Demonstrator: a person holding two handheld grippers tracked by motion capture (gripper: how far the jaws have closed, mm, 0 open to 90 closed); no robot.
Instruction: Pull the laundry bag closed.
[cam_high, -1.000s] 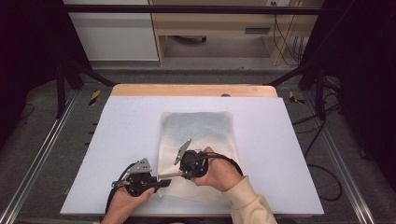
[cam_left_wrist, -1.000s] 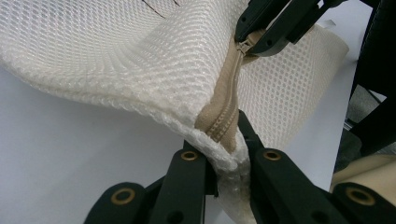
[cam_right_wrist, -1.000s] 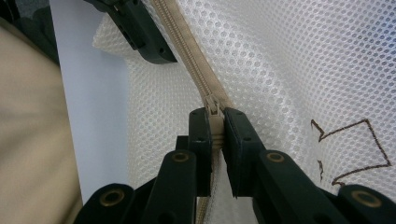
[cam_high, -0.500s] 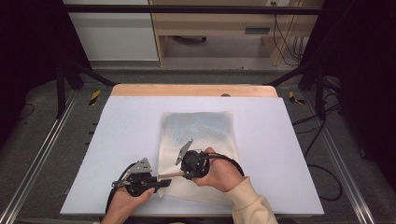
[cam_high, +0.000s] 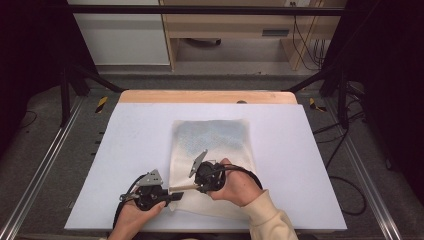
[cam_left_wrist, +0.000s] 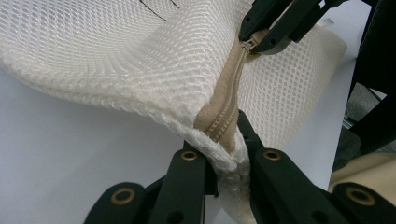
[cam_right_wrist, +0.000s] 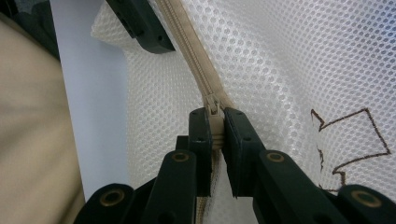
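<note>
high view: a cream mesh laundry bag (cam_high: 212, 160) lies flat near the middle of the pale bench (cam_high: 125, 150), its near edge lifted a little between the two hands. the left tongs (cam_high: 175, 196) sit at the bag's near left corner; the right tongs (cam_high: 186, 188) come in from the right, close beside them, along the same edge.

left gripper view: the left tongs (cam_left_wrist: 229, 154) are clenched on the end of the tan zipper (cam_left_wrist: 226, 112), mesh and tape bunched between the jaws. farther up the zipper, the other tongs (cam_left_wrist: 254, 42) pinch the slider (cam_left_wrist: 249, 45). the tape between the two grips looks fairly straight, with the mesh bulging to one side.

right gripper view: the right tongs (cam_right_wrist: 214, 128) are clenched on the zipper pull (cam_right_wrist: 213, 105), held square between the jaws. the zipper runs away toward the left tongs (cam_right_wrist: 140, 28), which clamp the far end. a brown stitched outline (cam_right_wrist: 355, 140) shows on the mesh to the right.

to do this step well, i judge the left grip should stay a fixed anchor, keeping the tape taut, while the right hand draws the slider straight along the line of the teeth, not up or sideways. loose mesh near the slider could snag, so keep the pull slow and the fabric flat.
</note>
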